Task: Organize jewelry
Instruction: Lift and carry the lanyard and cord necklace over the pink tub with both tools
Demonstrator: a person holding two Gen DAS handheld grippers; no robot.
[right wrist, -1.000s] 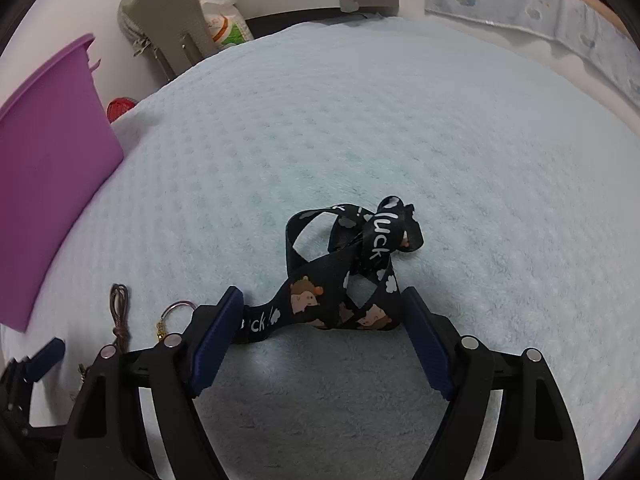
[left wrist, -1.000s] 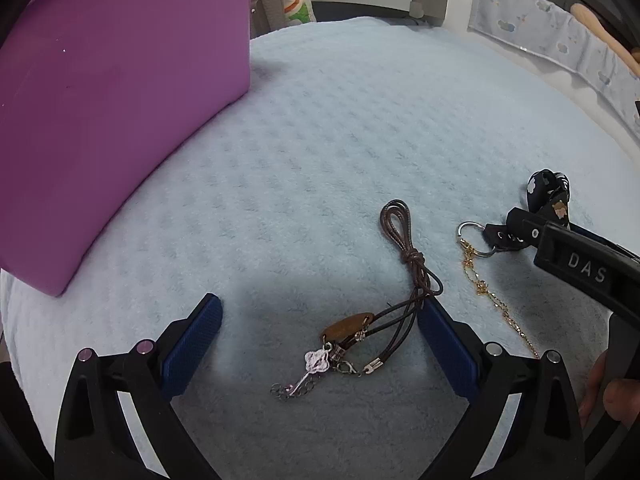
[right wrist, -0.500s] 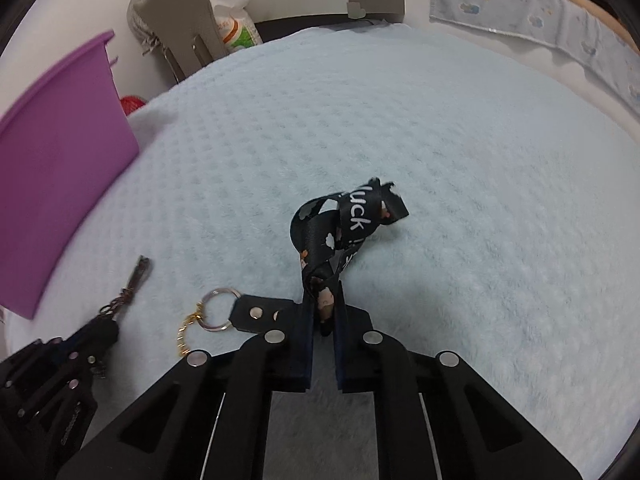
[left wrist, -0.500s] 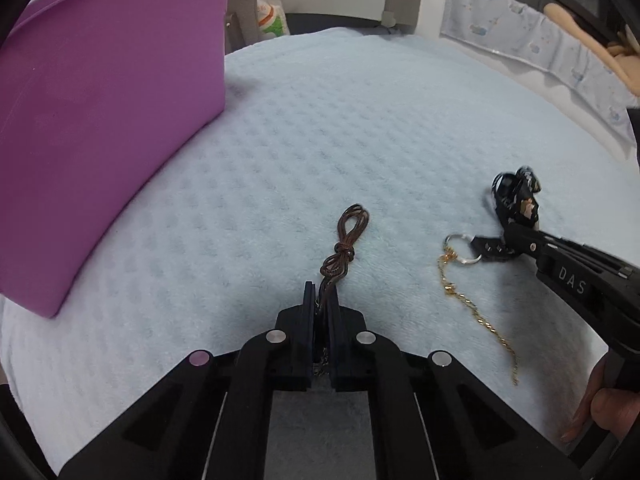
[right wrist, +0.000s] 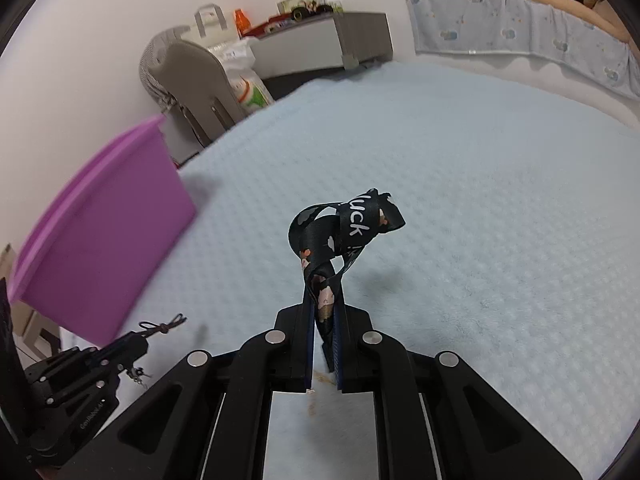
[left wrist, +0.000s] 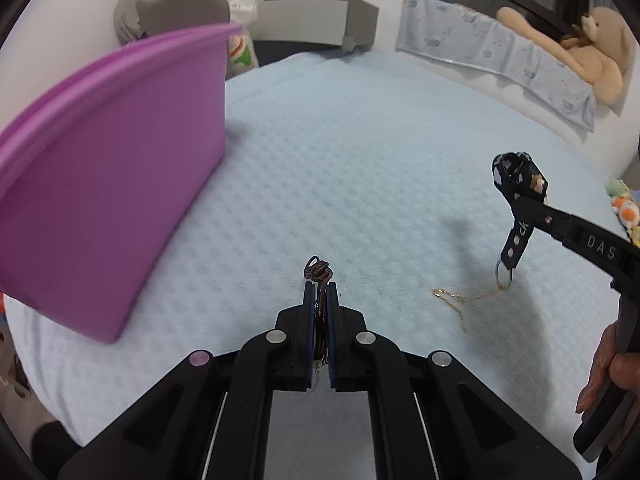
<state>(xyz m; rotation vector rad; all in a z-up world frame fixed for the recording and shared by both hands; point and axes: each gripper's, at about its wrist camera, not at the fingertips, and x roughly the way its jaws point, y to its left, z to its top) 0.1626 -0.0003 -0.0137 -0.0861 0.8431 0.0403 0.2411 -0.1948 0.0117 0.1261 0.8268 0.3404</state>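
A: Left wrist view: left gripper [left wrist: 319,286] has its fingers pinched on the brown cord necklace [left wrist: 317,270]. A second ago the jaws stood spread either side of it on the blue blanket [left wrist: 360,160]; now they are clamped and the cord's knot pokes out past the tips, clear of the blanket.

B: Right side?

A: Same story. Right gripper [right wrist: 323,308] went from wide to pinching the black printed lanyard [right wrist: 344,232]. The strap loops up above the tips, and the left view shows its tail hanging with the key ring [left wrist: 503,276] low over the blanket.

B: Gold chain?

A: Gold chain [left wrist: 460,300] trails from that ring, most of it still lying on the blanket towards the near right edge. Not fully lifted.

B: Where's the bin?

A: Purple bin [left wrist: 108,200] sits at the blanket's left edge, well apart from both grippers. Nothing is visibly in it from these angles.

B: So the read?

A: Both picks look done, both pieces off the blanket compared with a second ago. Next is probably the carry to the bin. The risk is the dangling chain dragging or snagging on the weave.
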